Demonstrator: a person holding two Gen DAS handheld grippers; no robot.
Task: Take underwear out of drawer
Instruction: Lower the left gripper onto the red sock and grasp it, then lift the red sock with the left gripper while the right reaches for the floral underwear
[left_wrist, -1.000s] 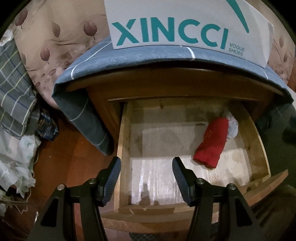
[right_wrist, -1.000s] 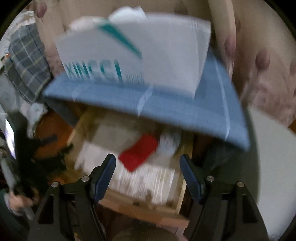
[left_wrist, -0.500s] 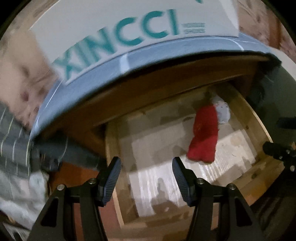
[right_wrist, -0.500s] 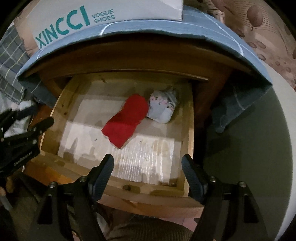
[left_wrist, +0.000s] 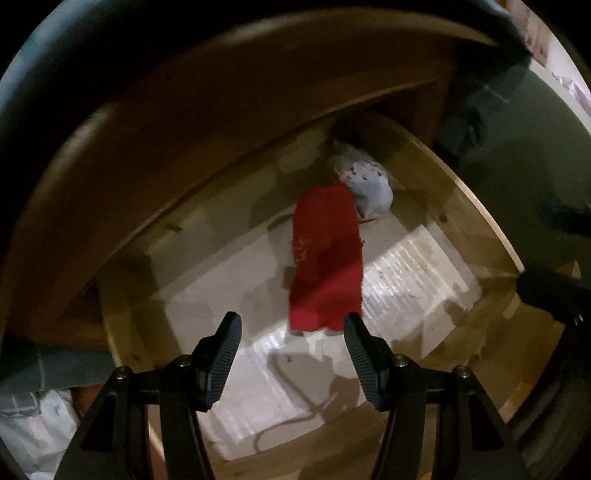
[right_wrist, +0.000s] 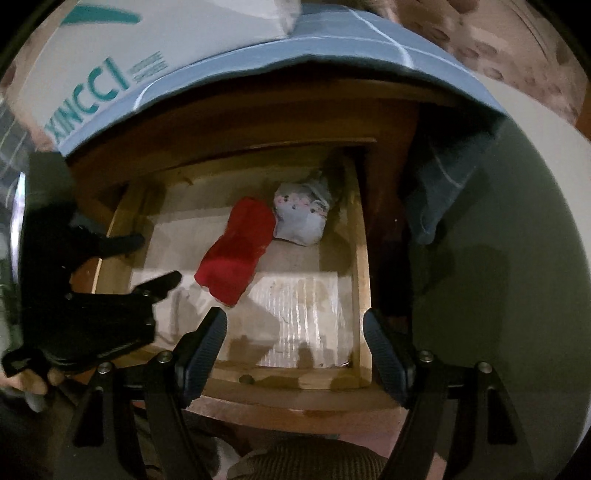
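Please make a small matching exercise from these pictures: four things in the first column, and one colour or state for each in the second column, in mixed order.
Things:
1. folded underwear
2. bundled patterned garment
3. drawer
4. shoe box

Colour or state:
A. pulled open
B. white with teal letters
C. red
D. pale grey with small pink marks

Pairs: 1-C, 2-D, 3-A, 4-B

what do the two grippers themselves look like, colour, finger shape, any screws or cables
Both are matte black plastic. The left gripper and the right gripper each have two paddle-shaped fingers with ribbed pads, hinged to angular struts by small silver screws. No cable shows. In the right wrist view, the left gripper's body carries small pale lettering, too blurred to read.
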